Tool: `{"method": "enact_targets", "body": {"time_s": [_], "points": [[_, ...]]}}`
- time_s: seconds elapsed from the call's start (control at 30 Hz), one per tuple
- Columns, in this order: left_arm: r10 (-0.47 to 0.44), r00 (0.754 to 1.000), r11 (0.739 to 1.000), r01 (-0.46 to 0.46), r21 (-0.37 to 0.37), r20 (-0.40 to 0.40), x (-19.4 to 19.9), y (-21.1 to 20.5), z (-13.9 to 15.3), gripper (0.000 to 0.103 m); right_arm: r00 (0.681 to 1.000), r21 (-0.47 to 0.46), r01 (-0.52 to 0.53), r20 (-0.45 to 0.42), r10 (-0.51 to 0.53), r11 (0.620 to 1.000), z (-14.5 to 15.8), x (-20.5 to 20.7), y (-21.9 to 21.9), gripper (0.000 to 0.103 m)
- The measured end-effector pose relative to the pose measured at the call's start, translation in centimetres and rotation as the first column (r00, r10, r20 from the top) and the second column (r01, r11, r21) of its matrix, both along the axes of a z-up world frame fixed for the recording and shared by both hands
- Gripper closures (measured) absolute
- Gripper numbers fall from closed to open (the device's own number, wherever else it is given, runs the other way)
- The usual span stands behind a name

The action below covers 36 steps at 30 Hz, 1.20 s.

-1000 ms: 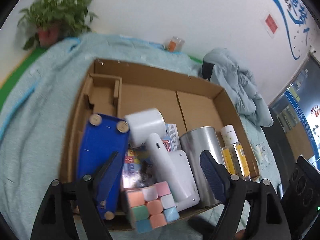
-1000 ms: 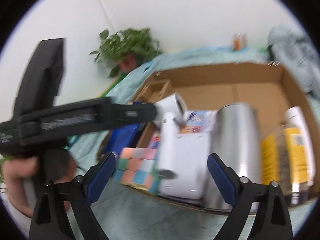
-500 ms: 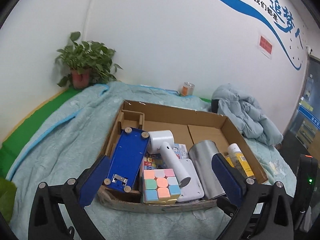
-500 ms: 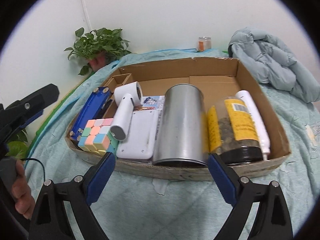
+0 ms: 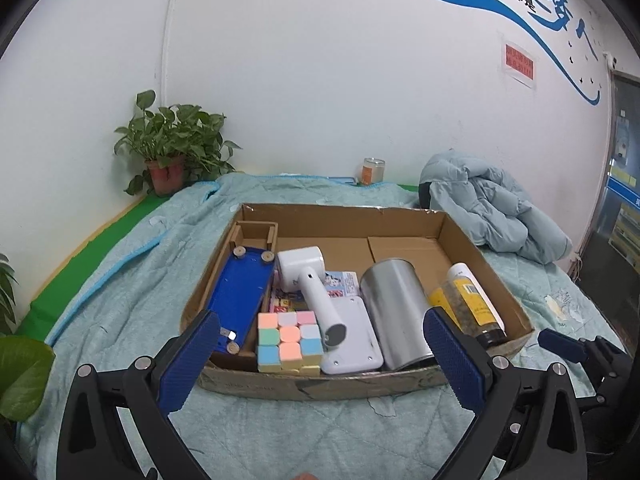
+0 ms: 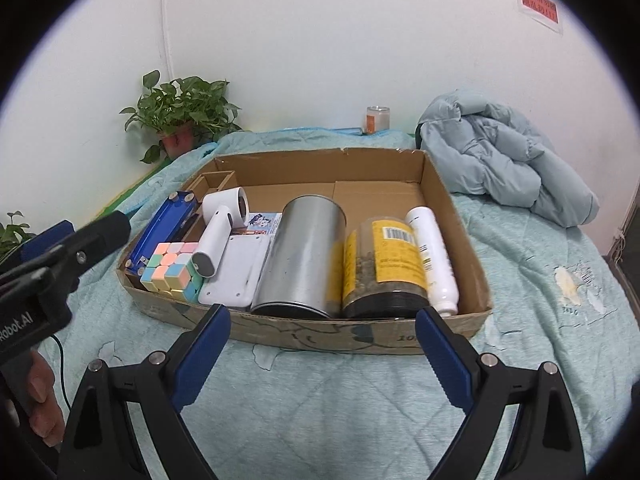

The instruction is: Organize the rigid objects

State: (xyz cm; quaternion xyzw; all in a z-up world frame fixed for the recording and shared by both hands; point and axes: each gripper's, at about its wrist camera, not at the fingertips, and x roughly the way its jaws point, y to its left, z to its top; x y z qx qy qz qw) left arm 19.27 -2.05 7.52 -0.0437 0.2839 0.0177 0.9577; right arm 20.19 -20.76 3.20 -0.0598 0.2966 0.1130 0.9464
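A shallow cardboard box (image 5: 344, 386) (image 6: 320, 334) lies on a teal quilt. Along its near side lie a blue case (image 5: 238, 300) (image 6: 160, 228), a pastel cube (image 5: 289, 340) (image 6: 170, 266), a white handheld device (image 5: 312, 284) (image 6: 218, 232) on a white flat unit (image 5: 356, 340), a silver can (image 5: 396, 312) (image 6: 302, 256), a yellow-labelled jar (image 5: 472, 308) (image 6: 384, 268) and a white bottle (image 6: 430, 256). My left gripper (image 5: 320, 360) is open and empty, held back from the box's near edge. My right gripper (image 6: 320, 352) is open and empty, also in front of the box.
A potted plant (image 5: 168, 148) stands at the back left by the wall. A small orange-labelled jar (image 5: 373, 170) sits at the back. A crumpled light-blue jacket (image 5: 492, 208) lies at the back right. The left gripper's body (image 6: 48, 272) shows at the right view's left edge.
Both grippers have pulled back and away from the box, so the whole box now shows. The objects in the box have not moved.
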Motion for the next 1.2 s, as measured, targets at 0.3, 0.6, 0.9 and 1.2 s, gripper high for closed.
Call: {"method": "enact_targets", "body": {"time_s": [0.3,0.6,0.9,1.2], "points": [[-0.036,0.999,0.999,0.036,-0.018,-0.041,0.2,-0.5,-0.9,0.001,1.000,-0.017,0.027,-0.008,-0.027,1.000,-0.6,0.3,-0.7,0.009],[-0.045,0.997,0.998,0.042,-0.050,-0.060,1.4,0.1,-1.9,0.001,0.999,-0.040,0.029,-0.014,-0.030,0.999,-1.3,0.7,-0.5,0.009],[-0.054,0.994,0.998,0.051,-0.036,-0.090,2.0,0.6,-3.1,0.001,0.999,-0.036,0.038,-0.014,-0.038,0.999,-1.6,1.1,-0.2,0.009],[-0.056,0.993,0.997,0.051,-0.060,-0.101,3.0,1.7,-4.1,0.001,0.999,-0.048,0.035,-0.024,-0.036,0.998,-2.0,1.7,0.1,0.009]]}}
